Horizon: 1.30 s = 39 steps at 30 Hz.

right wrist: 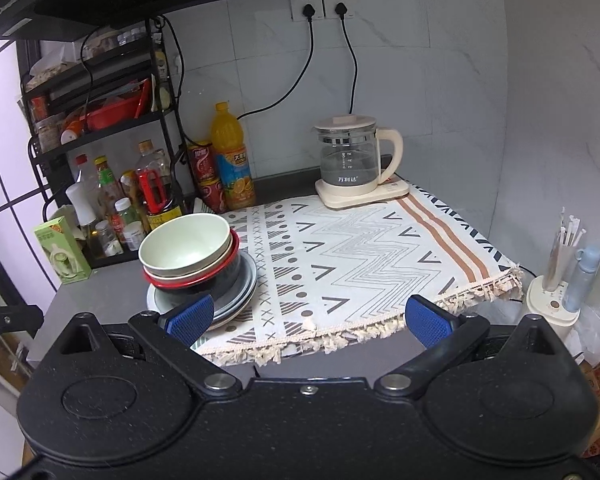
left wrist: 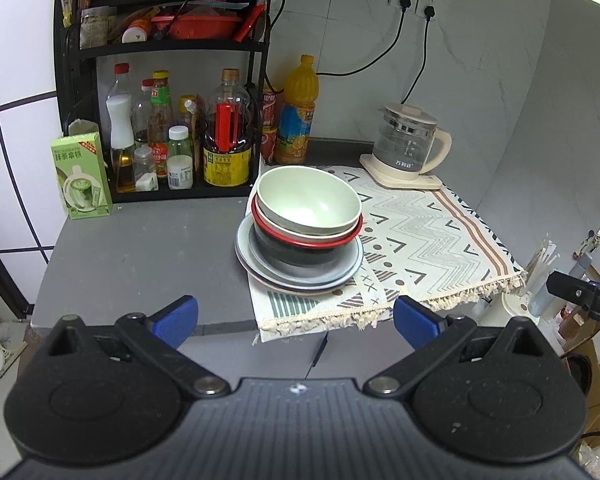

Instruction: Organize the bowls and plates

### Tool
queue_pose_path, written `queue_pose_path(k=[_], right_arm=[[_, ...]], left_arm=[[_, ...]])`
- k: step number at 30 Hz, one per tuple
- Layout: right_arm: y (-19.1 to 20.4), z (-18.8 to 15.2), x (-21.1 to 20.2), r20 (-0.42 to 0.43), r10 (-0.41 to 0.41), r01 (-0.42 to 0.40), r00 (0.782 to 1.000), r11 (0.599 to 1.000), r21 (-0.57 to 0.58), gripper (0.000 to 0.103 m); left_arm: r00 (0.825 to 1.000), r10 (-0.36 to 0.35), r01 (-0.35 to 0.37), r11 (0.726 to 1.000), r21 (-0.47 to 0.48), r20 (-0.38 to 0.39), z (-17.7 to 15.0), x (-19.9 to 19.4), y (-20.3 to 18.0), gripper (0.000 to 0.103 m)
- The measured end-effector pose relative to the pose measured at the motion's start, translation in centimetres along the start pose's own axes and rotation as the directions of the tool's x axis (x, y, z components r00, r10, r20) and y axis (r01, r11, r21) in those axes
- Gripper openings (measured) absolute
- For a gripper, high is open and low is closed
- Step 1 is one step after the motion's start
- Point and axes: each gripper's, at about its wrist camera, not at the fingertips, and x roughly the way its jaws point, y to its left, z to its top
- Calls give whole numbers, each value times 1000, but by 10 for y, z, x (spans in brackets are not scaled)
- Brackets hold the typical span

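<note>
A stack of bowls (left wrist: 308, 216) sat on plates (left wrist: 300, 276) at the left edge of the patterned cloth (left wrist: 420, 232), at about twelve o'clock from the left gripper (left wrist: 295, 322) and ten o'clock from the right gripper (right wrist: 310, 320). Both grippers hung short of the counter (left wrist: 139, 248) with jaws spread wide, holding nothing. A kettle (right wrist: 352, 160) stood at one o'clock, a bottle rack (left wrist: 163, 80) at eleven.
</note>
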Motion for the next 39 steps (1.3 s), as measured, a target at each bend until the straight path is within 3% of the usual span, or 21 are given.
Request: queue_pose_path(k=[17,39], right_arm=[[-2,-3,-5,-11,11,-11,1000,1000,-27,103],[-5,-5,2,-40,20,-22,999,999,-40,103]], left_arm=[[1000,2,-2,1000,30,11,-5,-8,-13,103],[1000,-6,6,1000,-1,16,1,0,-19,103]])
